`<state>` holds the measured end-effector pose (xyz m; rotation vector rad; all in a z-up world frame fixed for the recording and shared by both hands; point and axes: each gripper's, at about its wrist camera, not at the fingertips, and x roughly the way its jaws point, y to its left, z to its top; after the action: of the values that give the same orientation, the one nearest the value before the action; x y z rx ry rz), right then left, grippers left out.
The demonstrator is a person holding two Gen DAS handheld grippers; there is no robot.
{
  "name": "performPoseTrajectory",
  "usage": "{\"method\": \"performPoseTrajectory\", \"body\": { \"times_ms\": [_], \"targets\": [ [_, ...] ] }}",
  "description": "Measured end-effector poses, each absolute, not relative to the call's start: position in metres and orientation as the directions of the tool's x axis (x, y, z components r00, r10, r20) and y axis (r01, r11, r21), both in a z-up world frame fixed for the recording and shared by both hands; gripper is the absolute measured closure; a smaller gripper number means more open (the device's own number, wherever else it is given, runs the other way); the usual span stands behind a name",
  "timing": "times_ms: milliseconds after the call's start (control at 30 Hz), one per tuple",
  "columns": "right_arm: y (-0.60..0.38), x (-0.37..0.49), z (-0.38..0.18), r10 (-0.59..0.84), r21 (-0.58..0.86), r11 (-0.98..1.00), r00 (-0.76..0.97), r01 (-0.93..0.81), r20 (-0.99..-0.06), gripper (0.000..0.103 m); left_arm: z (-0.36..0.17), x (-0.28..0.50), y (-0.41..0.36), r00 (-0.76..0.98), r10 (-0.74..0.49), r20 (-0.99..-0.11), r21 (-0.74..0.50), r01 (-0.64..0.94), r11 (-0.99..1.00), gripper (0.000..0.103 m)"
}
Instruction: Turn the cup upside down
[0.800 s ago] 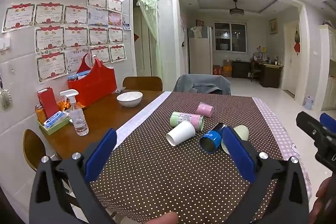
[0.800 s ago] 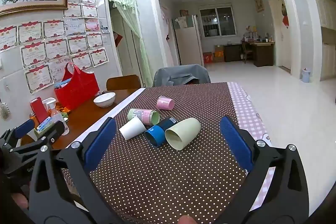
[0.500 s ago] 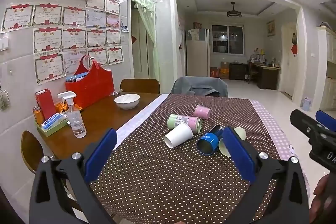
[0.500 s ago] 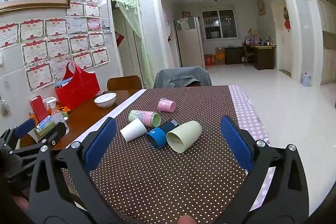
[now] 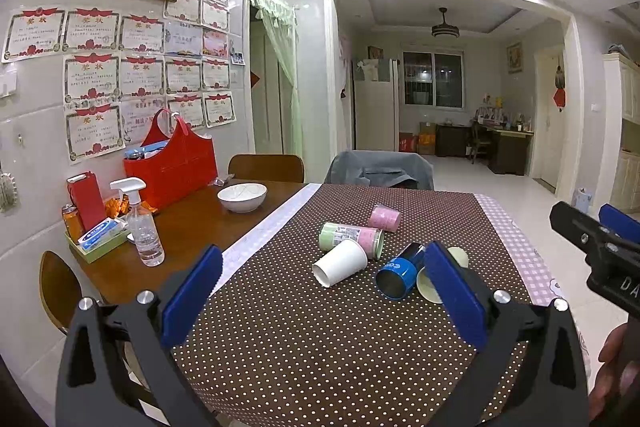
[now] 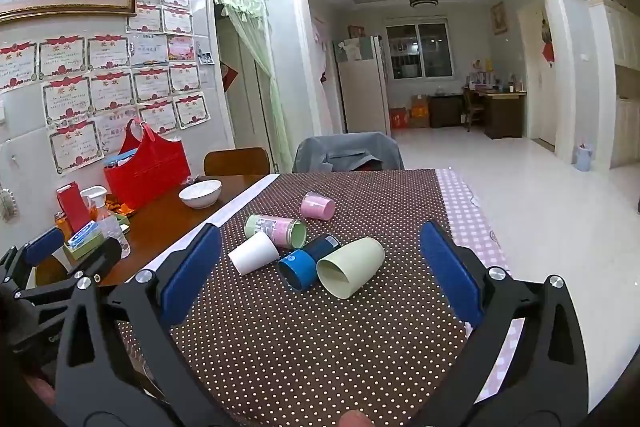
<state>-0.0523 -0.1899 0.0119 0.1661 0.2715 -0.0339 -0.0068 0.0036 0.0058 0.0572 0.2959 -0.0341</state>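
Both tools stand with their blue pads wide apart and hold nothing. The left tool [image 5: 322, 287] hangs over the near part of the worktop [image 5: 304, 355]; the right tool [image 6: 320, 269] hangs just beside it, to its right, over the same brown dotted cloth.

Over the last moment both views have tilted up a little and the cluster of cups has slid lower in frame, while its size has hardly changed. I read that as small settling of the hands rather than a true approach; no cup has been touched or shifted.

Five cups lie on their sides in the middle of the worktop, well apart from either tool. Nearest the right tool is the pale green cup [image 6: 350, 273], its mouth turned toward the near edge. Touching it on the left is the blue cup [image 6: 306, 263], and left of that the white paper cup [image 6: 254, 259]. Behind these lies the printed green-and-pink cup [image 6: 276, 229], and farthest away the pink cup [image 6: 317, 205].

In the left wrist view the right pad of the left tool covers most of the pale green cup, so the blue cup [image 5: 400, 273] and white paper cup [image 5: 340, 263] show best there.

The task looks not yet begun. The pale green cup seems the likely first pick for the right tool, which would need to move forward and close across its wall.
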Motion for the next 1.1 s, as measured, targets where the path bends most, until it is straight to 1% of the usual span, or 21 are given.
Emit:
{"method": "performPoseTrajectory", "body": {
  "times_ms": [1100],
  "targets": [
    [-0.1853, -0.0528, 0.0154, -0.01, 0.146, 0.988, 0.966, 0.05, -0.26, 0.006, 0.0033, -0.0053, 0.0032, 0.954, -0.044, -0.295, 0.041, 0.059, 0.997, 0.004]
  ]
}}
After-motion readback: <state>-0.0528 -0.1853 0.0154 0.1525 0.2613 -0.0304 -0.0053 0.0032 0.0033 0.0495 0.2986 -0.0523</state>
